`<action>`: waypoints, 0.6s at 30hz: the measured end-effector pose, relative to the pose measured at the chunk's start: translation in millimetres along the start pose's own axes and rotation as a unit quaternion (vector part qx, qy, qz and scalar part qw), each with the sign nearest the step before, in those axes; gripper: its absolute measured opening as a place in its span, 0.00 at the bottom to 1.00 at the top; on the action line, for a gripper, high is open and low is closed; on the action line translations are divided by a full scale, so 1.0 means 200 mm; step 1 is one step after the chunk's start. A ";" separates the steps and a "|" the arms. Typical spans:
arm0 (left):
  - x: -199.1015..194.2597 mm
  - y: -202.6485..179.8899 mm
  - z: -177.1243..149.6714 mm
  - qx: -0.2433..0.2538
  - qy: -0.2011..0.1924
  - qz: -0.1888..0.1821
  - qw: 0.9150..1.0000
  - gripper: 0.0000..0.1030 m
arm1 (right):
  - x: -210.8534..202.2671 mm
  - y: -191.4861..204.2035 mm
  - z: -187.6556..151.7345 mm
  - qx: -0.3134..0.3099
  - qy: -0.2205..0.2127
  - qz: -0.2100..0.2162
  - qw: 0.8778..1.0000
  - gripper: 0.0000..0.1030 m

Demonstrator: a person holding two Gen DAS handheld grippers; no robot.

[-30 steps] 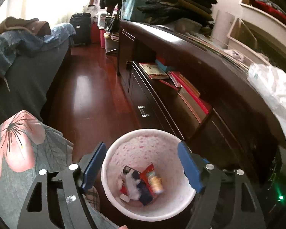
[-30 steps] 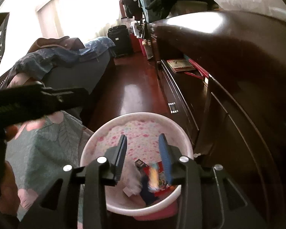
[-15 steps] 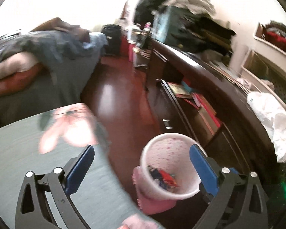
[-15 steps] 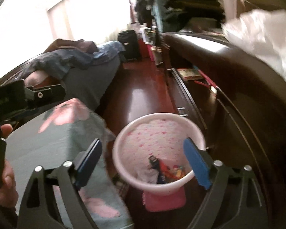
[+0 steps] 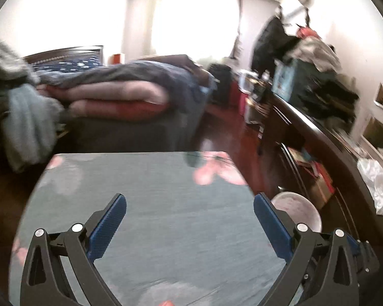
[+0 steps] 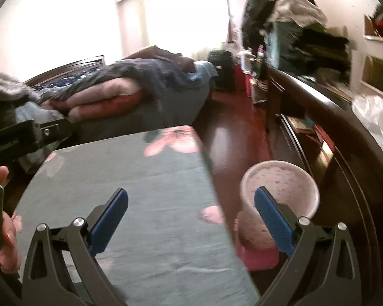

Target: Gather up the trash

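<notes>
The white bin with pink speckles point(image 6: 278, 165) stands on the dark red floor beside the table, low on the right in the right wrist view; what lies inside it is hidden. In the left wrist view only part of the bin point(image 5: 297, 207) shows behind the right finger. My left gripper point(image 5: 190, 199) is open over the teal flowered tablecloth point(image 5: 145, 176) and holds nothing. The jaws of my right gripper point(image 6: 191, 192) are opening wide above the tablecloth point(image 6: 153, 178), with nothing between them.
A dark wooden dresser point(image 5: 329, 137) runs along the right, with a crumpled white plastic bag point(image 6: 375, 112) and piled clothes on it. A bed point(image 5: 115, 97) with heaped blankets stands behind the table. A pink flat object point(image 6: 258, 257) lies under the bin. A hand point(image 6: 5, 229) holds the left tool.
Both grippers rose and swung left from above the bin to over the table. The right jaws, nearly shut over the bin, spread wide; the left jaws widened too.
</notes>
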State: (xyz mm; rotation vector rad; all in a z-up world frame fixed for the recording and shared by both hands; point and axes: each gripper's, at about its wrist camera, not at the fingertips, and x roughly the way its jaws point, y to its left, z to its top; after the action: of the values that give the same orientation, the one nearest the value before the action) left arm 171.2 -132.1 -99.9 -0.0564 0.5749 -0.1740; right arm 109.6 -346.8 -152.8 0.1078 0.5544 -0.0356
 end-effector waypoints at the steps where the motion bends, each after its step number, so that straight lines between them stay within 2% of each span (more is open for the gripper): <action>1: -0.05 0.05 -0.01 -0.006 -0.003 0.005 1.000 0.96 | -0.03 0.05 0.00 -0.004 0.000 0.008 1.000 0.96; 9: -0.40 0.33 -0.04 -0.030 -0.036 0.052 0.998 0.96 | -0.28 0.37 0.02 -0.008 -0.026 0.090 0.996 0.97; 15: -0.70 0.46 -0.08 -0.024 -0.079 0.098 0.992 0.96 | -0.49 0.56 0.07 -0.035 -0.053 0.102 0.993 0.97; 18: -0.82 0.49 -0.08 -0.025 -0.100 0.107 0.989 0.96 | -0.59 0.63 0.08 -0.053 -0.069 0.105 0.991 0.97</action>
State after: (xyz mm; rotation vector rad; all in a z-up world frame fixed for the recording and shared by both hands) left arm 41.5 -5.9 -36.0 -0.0589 0.3822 0.0557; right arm 25.9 -222.0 -65.2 0.0592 0.4029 0.1907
